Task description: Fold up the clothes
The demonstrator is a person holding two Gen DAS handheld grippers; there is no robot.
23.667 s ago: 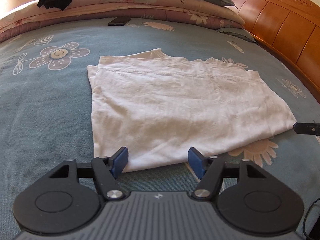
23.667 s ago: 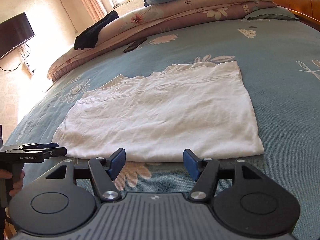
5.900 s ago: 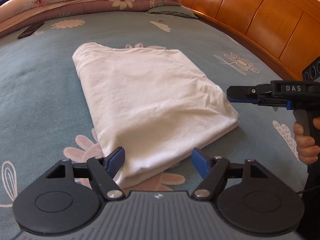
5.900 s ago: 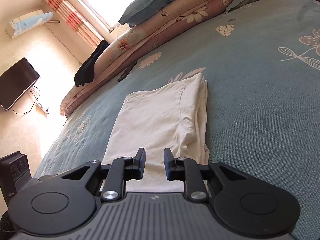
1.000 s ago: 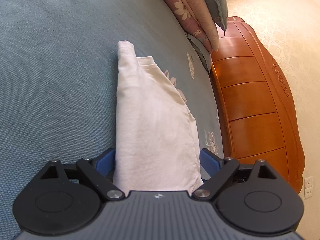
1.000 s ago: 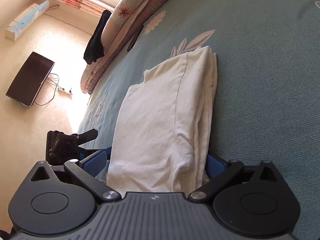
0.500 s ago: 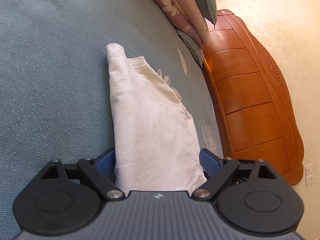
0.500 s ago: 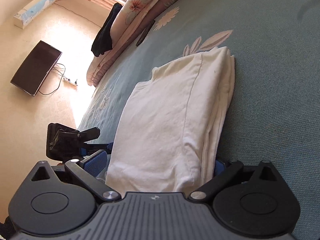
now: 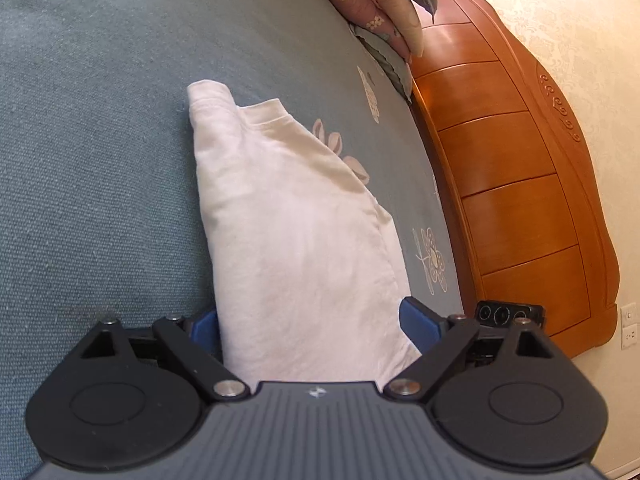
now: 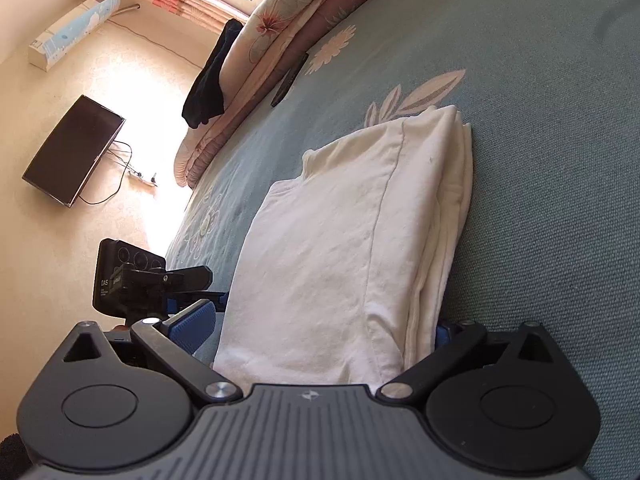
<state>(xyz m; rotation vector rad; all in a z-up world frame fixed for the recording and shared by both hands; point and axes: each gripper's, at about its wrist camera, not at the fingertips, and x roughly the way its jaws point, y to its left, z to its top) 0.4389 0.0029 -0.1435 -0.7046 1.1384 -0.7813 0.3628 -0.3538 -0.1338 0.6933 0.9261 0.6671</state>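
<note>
A white shirt [image 9: 296, 220], folded into a thick narrow rectangle, lies on the teal flowered bedspread [image 9: 100, 160]. Its near end sits between the blue pads of my left gripper [image 9: 312, 324], which is rolled on its side with the jaws spread wide, one on each side of the bundle. In the right wrist view the same shirt [image 10: 340, 240] shows its stacked layers along the right edge. My right gripper [image 10: 316, 328] straddles that end the same way and is open. The left gripper [image 10: 152, 280] shows beyond the shirt's left side.
A wooden headboard [image 9: 512, 160] runs along the bed's right side. Stacked quilts and pillows [image 10: 280, 32] lie at the far end, with a black garment [image 10: 208, 84] draped over them and a dark flat device [image 10: 289, 80] beside them. A television [image 10: 72, 152] hangs on the wall.
Both views have swung and tilted a little over the last second. The shirt's end stays between the spread fingers, and the jaw widths look the same.
</note>
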